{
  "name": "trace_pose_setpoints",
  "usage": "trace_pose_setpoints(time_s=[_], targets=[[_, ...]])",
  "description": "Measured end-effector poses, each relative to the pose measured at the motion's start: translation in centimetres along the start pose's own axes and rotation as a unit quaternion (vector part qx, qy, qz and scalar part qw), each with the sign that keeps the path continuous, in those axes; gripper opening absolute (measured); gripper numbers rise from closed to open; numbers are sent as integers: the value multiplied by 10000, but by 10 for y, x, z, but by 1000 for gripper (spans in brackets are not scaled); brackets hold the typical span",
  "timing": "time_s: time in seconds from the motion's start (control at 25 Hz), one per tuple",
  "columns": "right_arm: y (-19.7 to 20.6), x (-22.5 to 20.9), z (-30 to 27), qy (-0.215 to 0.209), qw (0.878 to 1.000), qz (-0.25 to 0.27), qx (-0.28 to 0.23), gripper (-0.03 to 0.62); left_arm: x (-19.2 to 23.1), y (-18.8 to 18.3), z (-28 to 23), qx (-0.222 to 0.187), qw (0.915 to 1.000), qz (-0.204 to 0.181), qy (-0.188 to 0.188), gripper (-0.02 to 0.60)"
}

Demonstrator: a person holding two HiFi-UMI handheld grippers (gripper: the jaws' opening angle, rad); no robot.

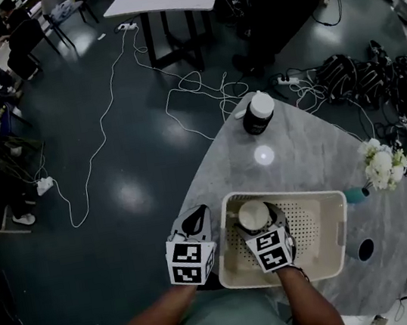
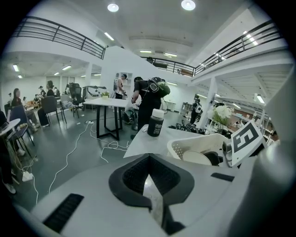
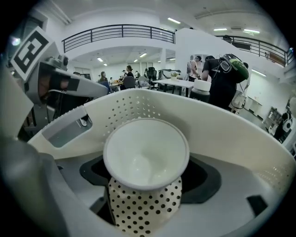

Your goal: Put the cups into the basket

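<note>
- I had my right gripper [image 1: 268, 224] down over the near left corner of the white basket [image 1: 332, 210], its jaws clamped on one cup [image 3: 145, 155].
- The cup was white inside and dotted outside. In the right gripper view its open mouth faced the camera, with the basket's perforated wall just behind it.
- I judged the cup to be within the basket's rim but not released. No view showed me whether its base touched the bottom.
- My left gripper [image 2: 149, 178] hung just outside the basket's left wall, jaws pressed together with nothing between them.
- The basket sat at the near edge of the marble table [image 1: 300, 142], and I saw no other cup inside it.
- Nor did I find another cup on the table. Only a dark bottle [image 1: 259, 113] with a white lid stood at the far edge, well apart from the basket.
- My read was that this cup's placement was nearly done, with only the opening of the right jaws and the lifting clear left.
- The task spoke of several cups, but I could not tell whether more were waiting out of view.
</note>
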State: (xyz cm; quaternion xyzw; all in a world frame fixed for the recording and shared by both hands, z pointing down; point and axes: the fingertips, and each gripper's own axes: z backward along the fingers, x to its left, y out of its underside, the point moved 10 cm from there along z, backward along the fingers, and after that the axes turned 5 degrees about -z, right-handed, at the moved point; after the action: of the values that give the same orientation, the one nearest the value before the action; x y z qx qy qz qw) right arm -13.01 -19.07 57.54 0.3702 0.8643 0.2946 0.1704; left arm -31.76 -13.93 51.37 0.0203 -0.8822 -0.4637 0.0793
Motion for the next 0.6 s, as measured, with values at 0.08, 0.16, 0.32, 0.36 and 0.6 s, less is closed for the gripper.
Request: trace_pose_setpoints(time_s=[0.08, 0.16, 0.32, 0.36, 0.6], targets=[[3, 0, -4, 11, 10000, 44, 53, 407, 2, 2, -2, 21, 10000, -3, 17, 6], [6, 1, -7, 22, 9999, 111, 125, 407, 2, 3, -3, 39, 10000, -12, 36, 6], [11, 1, -10, 22, 9997, 193, 176, 407, 3, 4, -3, 44, 10000, -22, 59, 6], [11, 1, -11, 26, 9996, 202, 172, 407, 3, 4, -3, 45, 10000, -26, 66, 6], [14, 1, -11, -71, 9994, 126, 321, 407, 2, 2, 1, 17, 9999, -61, 109, 6]])
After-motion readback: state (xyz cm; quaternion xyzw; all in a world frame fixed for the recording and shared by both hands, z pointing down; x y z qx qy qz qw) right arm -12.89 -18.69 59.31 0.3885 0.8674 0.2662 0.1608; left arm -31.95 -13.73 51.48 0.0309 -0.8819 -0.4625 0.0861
